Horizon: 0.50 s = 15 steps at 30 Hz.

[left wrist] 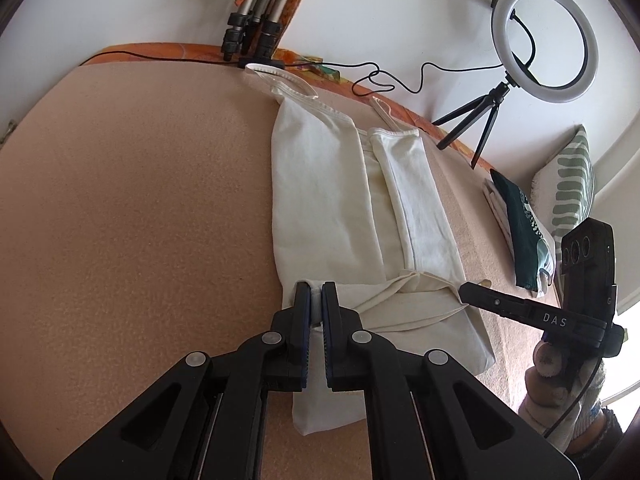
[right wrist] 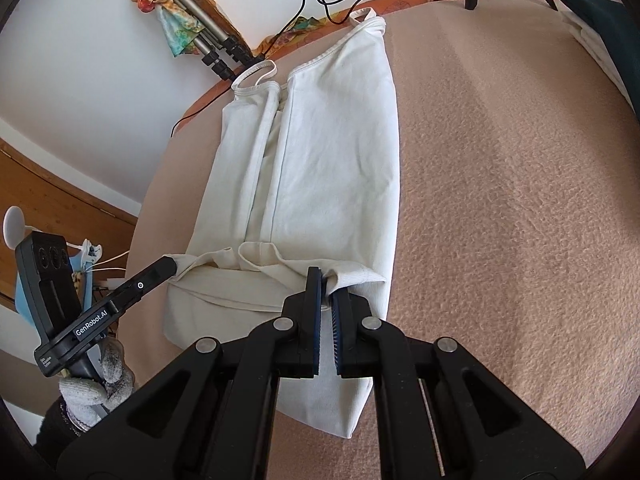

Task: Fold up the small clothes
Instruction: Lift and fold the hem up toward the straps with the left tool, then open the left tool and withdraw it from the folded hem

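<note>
Left gripper (left wrist: 316, 292) pinches the near hem of the white camisole (left wrist: 320, 184), lower centre of frame. Right gripper (right wrist: 326, 280) likewise clamps that hem; garment lies lengthwise on the beige blanket (right wrist: 500, 200).

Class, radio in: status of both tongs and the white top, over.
Left tongs and right tongs each shut on the white top's bottom hem. Sides folded in, hem carried partway up. Blanket ahead clear.
</note>
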Each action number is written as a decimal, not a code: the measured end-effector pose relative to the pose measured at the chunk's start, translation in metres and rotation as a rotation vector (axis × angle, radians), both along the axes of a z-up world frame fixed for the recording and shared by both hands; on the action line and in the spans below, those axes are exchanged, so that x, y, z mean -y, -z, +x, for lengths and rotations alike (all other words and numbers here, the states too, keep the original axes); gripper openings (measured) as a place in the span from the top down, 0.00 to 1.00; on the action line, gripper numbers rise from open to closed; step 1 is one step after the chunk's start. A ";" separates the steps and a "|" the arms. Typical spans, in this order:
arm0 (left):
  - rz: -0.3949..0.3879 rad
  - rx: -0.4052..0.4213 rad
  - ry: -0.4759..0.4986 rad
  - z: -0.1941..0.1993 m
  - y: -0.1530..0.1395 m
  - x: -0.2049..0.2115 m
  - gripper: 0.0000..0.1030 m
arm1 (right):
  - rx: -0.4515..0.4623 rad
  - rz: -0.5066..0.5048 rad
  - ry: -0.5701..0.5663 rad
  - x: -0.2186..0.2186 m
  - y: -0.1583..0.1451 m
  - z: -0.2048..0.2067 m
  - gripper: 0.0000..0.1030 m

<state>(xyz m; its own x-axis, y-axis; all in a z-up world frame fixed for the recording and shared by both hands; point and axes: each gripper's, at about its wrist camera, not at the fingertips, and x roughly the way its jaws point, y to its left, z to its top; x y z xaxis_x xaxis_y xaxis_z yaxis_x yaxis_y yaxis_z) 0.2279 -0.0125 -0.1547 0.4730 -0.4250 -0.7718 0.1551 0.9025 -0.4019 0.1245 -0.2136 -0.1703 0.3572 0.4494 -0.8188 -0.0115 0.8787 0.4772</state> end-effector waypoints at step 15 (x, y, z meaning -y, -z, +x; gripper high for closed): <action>0.060 0.086 0.224 -0.031 -0.023 0.025 0.89 | 0.158 -0.093 -0.157 -0.015 -0.042 -0.042 0.68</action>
<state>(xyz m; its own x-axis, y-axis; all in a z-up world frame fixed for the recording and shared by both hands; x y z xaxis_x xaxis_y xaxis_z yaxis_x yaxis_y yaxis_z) 0.1965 -0.0374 -0.1318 0.4372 -0.4814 -0.7597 0.3854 0.8635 -0.3254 0.0826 -0.1984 -0.1282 0.4156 0.4350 -0.7988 -0.2197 0.9002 0.3759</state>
